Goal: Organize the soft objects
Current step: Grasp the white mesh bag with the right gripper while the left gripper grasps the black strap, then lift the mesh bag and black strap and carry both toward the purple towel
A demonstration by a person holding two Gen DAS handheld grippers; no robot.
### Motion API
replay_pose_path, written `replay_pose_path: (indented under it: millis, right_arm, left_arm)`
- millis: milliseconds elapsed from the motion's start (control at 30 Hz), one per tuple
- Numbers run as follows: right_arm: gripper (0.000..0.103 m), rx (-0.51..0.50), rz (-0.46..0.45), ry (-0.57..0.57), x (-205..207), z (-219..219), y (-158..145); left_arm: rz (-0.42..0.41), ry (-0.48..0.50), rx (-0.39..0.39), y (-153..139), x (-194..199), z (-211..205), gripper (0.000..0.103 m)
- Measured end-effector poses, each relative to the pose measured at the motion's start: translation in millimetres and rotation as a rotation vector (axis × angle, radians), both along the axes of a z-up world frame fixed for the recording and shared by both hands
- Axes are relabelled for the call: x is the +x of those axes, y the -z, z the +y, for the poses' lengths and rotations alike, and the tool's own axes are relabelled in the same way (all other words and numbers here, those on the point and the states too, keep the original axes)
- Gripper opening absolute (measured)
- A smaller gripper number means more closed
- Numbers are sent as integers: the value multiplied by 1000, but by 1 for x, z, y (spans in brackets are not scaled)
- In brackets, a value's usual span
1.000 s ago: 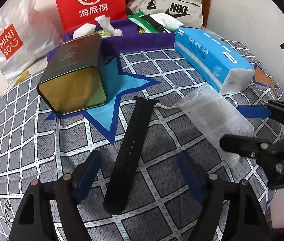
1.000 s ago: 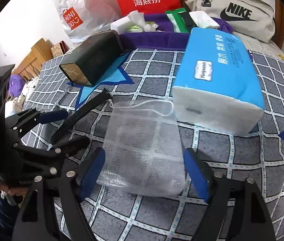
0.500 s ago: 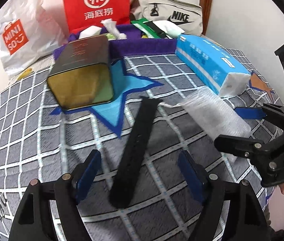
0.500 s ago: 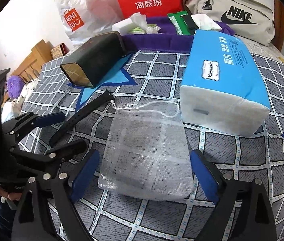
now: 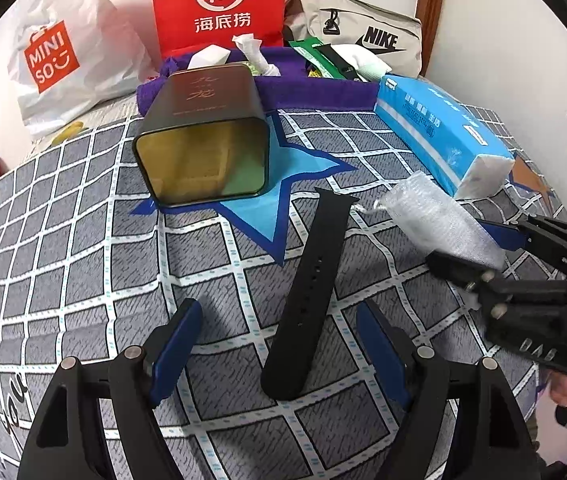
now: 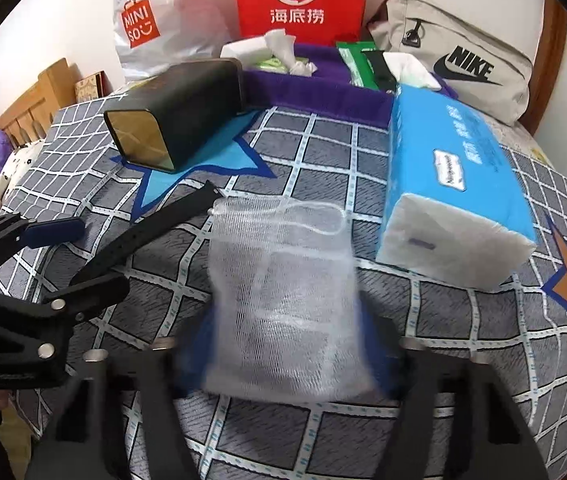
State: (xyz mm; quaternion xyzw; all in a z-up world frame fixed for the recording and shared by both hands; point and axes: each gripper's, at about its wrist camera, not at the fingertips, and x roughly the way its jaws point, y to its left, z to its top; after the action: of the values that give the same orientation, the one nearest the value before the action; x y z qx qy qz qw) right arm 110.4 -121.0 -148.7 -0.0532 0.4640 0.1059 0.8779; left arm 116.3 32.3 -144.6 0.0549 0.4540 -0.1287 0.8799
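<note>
A white mesh drawstring bag (image 6: 283, 280) lies flat on the checked bedspread (image 6: 323, 152). Its near end sits between the blurred blue pads (image 6: 199, 344) of my right gripper (image 6: 287, 320), whose jaws are closing and reach the bag's sides without bunching it. A black watch strap (image 5: 311, 280) lies left of the bag, with its near end between the fingers of my open left gripper (image 5: 279, 312), untouched. The right gripper (image 5: 463, 244) appears at the right edge of the left wrist view, on the mesh bag (image 5: 435, 216).
A dark tin (image 5: 203, 140) lies on its side, its open end facing me. A blue tissue pack (image 6: 455, 184) lies right of the mesh bag. A purple tray (image 5: 315, 92) of tissues and packets sits behind, with a red bag (image 5: 219, 4), a white bag (image 5: 55, 56) and a beige pouch (image 5: 363, 28).
The right gripper's jaws spread slightly, then narrowed sharply onto the sides of the mesh bag. The left gripper crept forward along the strap, jaws unchanged.
</note>
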Motion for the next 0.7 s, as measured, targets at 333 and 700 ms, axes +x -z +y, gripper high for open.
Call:
replay_pose_path:
  millis: [333, 700]
  right_arm:
    - [9, 107, 41, -23, -6, -33, -4]
    - [8, 124, 38, -32, -14, -39, -3]
  left_arm:
    - [-27, 63, 27, -1, 12, -16, 50]
    - [-5, 100, 33, -3, 15, -25, 21]
